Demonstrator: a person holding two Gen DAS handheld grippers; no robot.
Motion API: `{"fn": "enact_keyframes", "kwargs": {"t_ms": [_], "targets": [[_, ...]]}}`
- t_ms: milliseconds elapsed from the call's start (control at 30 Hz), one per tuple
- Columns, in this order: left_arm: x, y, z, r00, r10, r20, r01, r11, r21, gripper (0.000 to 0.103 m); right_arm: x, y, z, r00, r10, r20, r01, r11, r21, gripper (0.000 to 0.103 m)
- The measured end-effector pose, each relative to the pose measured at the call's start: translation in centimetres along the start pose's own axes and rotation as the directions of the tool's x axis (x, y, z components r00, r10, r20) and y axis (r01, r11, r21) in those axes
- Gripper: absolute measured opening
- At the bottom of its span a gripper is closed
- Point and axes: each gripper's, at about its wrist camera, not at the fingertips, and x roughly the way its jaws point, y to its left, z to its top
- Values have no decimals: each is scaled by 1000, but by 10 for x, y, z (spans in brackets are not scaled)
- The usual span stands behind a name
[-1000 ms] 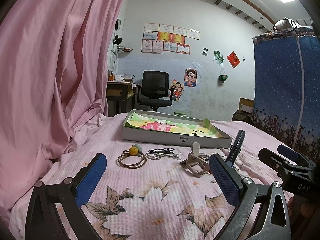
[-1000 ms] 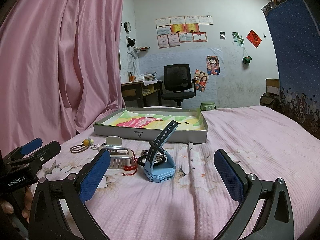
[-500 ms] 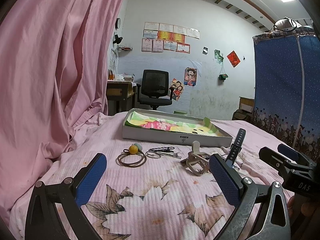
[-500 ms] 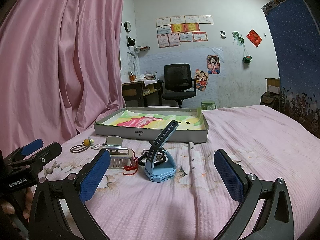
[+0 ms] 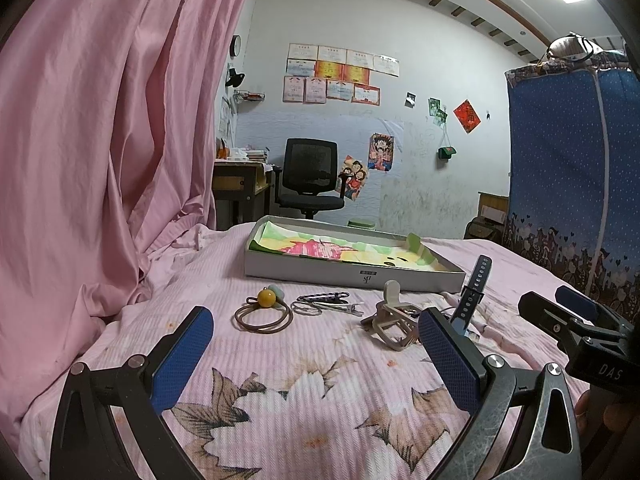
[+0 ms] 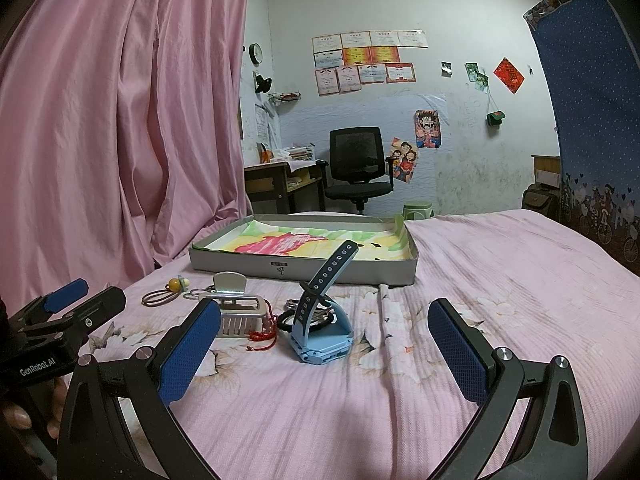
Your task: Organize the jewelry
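The bedspread (image 6: 500, 280) is pale pink with ribbed stripes and brown-and-cream flower prints. The tray (image 6: 240, 262) is grey, lined with green, yellow and pink paper. The watch (image 6: 320, 336) is light blue with a dark blue strap. A hair tie (image 5: 262, 316) is brown with a yellow bead. The left curtain (image 5: 100, 140) is pink; the far-right cloth (image 5: 560, 180) is blue with white dots.

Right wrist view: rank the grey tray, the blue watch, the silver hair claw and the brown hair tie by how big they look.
Largest to smallest:
1. grey tray
2. blue watch
3. silver hair claw, close to the watch
4. brown hair tie

The tray and hair tie lie farther back, so they may look smaller than they are.
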Motion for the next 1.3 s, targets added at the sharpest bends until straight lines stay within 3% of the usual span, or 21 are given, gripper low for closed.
{"fn": "enact_keyframes", "kwargs": {"t_ms": [500,867,1067,1200,1300], "targets": [[-1,0,-5,1000,-1,-12,1,1000,0,103,-1,7,0,1000,17,-14,-16,999,31,102],[15,8,4,990,-71,-118,66,997,-47,103,15,4,5,990,17,-143,-10,999,51,102],[41,4,3,959,-143,-246,137,990,-42,103,48,0,5,960,56,-276,-68,997,-37,101],[56,-1,-2,930,-183,-318,181,983,-34,103,74,5,-1,925,82,-371,-116,991,-70,86],[68,-7,-3,912,-202,-356,206,978,-27,102,87,0,-4,904,89,-418,-134,988,-79,86]]}}
